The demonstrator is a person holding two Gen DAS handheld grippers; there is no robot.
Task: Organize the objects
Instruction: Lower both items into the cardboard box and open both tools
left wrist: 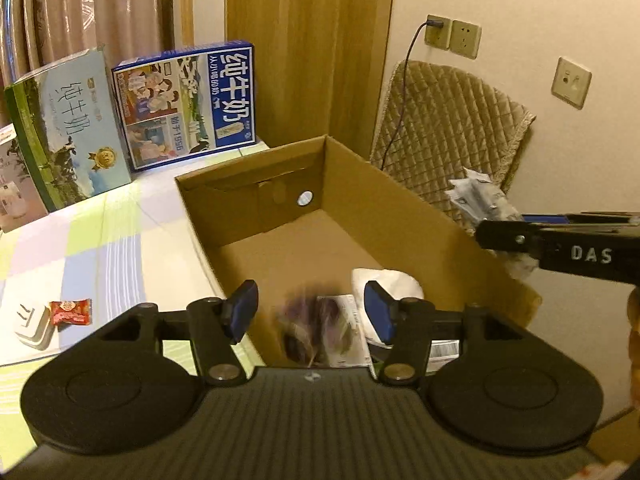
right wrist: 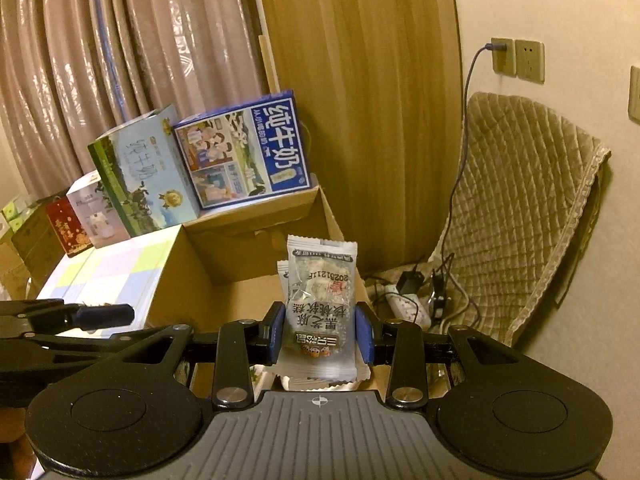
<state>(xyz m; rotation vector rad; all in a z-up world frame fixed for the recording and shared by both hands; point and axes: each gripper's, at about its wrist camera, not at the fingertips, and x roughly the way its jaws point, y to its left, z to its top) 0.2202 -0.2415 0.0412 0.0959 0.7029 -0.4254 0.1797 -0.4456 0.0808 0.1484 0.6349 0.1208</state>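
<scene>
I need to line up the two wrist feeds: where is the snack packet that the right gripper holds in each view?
Left wrist: snack packet at right edge, beyond the cardboard box, in the right gripper.
Right wrist: centre, upright between the blue pads.
Shared landmark: blue milk carton.

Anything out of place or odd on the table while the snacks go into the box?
Two small items lie outside the cardboard box, on the checked tablecloth: a red candy wrapper and a white plug adapter side by side. Nothing looks spilled or damaged.
</scene>
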